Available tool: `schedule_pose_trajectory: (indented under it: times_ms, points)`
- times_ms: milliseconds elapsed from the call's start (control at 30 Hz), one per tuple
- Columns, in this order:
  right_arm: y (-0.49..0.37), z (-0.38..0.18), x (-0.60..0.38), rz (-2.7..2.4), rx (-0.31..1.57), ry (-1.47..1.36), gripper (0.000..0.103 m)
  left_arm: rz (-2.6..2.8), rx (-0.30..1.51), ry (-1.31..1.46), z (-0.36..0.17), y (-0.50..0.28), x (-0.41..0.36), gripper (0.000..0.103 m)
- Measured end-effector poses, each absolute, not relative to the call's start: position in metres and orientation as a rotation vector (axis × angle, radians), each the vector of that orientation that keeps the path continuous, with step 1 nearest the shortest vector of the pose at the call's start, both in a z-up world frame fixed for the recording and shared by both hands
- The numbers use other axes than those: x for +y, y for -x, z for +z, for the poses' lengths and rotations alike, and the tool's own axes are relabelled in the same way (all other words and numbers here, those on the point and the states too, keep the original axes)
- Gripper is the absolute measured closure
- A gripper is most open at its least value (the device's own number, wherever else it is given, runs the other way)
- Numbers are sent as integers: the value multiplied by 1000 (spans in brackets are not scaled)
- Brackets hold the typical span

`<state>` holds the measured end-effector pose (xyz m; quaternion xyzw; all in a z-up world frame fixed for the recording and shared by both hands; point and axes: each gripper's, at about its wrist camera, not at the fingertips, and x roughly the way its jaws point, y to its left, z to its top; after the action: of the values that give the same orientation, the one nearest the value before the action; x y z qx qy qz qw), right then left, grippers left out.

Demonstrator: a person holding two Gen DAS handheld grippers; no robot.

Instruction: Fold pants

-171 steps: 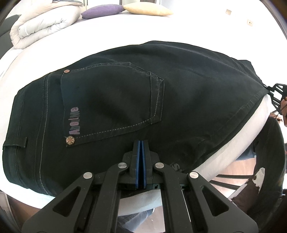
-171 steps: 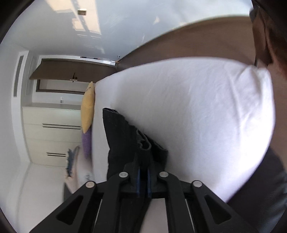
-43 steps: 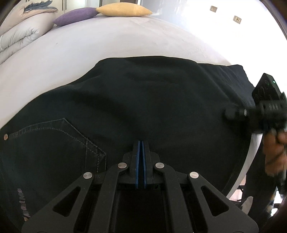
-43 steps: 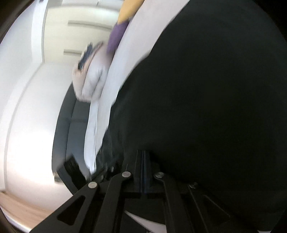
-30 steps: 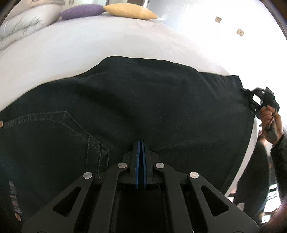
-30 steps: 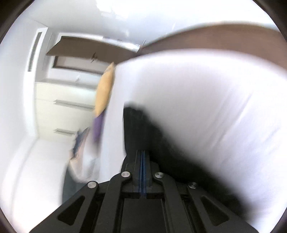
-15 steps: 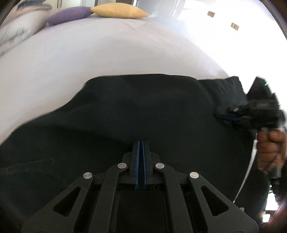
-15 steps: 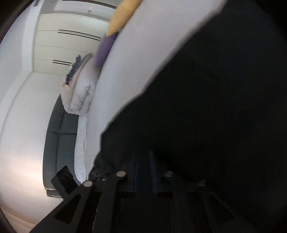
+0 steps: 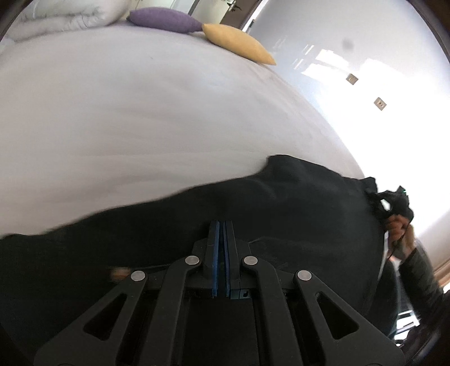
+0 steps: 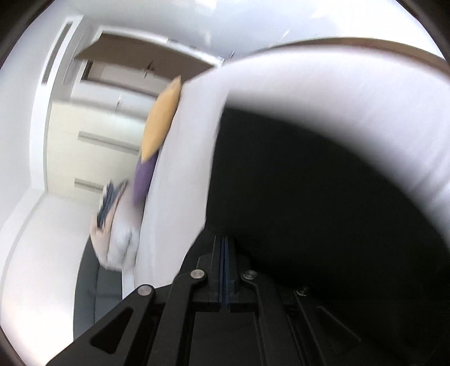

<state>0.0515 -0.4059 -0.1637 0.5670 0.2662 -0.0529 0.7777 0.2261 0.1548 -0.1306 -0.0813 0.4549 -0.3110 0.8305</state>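
The black pants (image 9: 281, 208) lie folded along the near edge of the white bed (image 9: 140, 112). My left gripper (image 9: 220, 225) has its blue pads pressed together low over the dark cloth; whether cloth is between them does not show. My right gripper shows in the left wrist view (image 9: 391, 202) at the pants' right end, in a hand. In the right wrist view the pants (image 10: 309, 197) fill the middle, blurred, and my right gripper (image 10: 224, 239) is shut at their edge.
A purple pillow (image 9: 166, 19) and a yellow pillow (image 9: 239, 42) lie at the far side of the bed, next to a white duvet (image 9: 56, 14). In the right wrist view white cabinets (image 10: 92, 126) stand beyond the bed.
The pants have slid toward the near edge and cover less of the bed. The back pocket has gone out of the left wrist view. The right gripper keeps swinging at the right end.
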Motion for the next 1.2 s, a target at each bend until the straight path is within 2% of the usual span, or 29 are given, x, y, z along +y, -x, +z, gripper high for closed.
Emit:
schedule_pose_trajectory:
  times_ms: [100, 167, 233, 333, 433, 533, 567, 600, 800, 933, 1133, 1167, 1200]
  points:
    - [-27, -150, -425, -205, 559, -1216, 103, -513, 950, 107, -123, -225, 171, 101]
    - [-21, -135, -414, -241, 581, -1161, 95, -432, 944, 93, -111, -223, 170, 101]
    - [-23, -128, -391, -153, 602, -1153, 95, -550, 870, 134, -86, -211, 141, 101]
    - [-60, -124, -320, 74, 716, -1102, 95, -693, 876, 45, -77, -199, 69, 100]
    - [-94, -127, -242, 284, 850, -1017, 95, -823, 976, -35, -104, -208, -22, 100]
    - [-113, -148, -200, 356, 964, -993, 95, -833, 1050, -65, -134, -218, -65, 101]
    - [-112, -157, -201, 342, 993, -998, 96, -831, 1043, -59, -134, -220, -67, 101]
    - [-110, -165, -207, 332, 998, -1021, 103, -829, 1054, -34, -135, -227, -67, 101]
    - [-108, -179, -294, 194, 836, -1191, 103, -798, 1036, 21, -135, -257, -52, 101]
    - [-75, -178, -371, 52, 681, -1251, 103, -751, 1041, 122, -140, -275, -19, 101]
    - [-10, -158, -454, -177, 490, -1274, 103, -605, 996, 99, -138, -285, 19, 101]
    - [5, -154, -464, -220, 474, -1266, 101, -588, 988, 115, -136, -284, 30, 101]
    - [23, -150, -472, -266, 454, -1279, 96, -553, 980, 113, -132, -282, 37, 100]
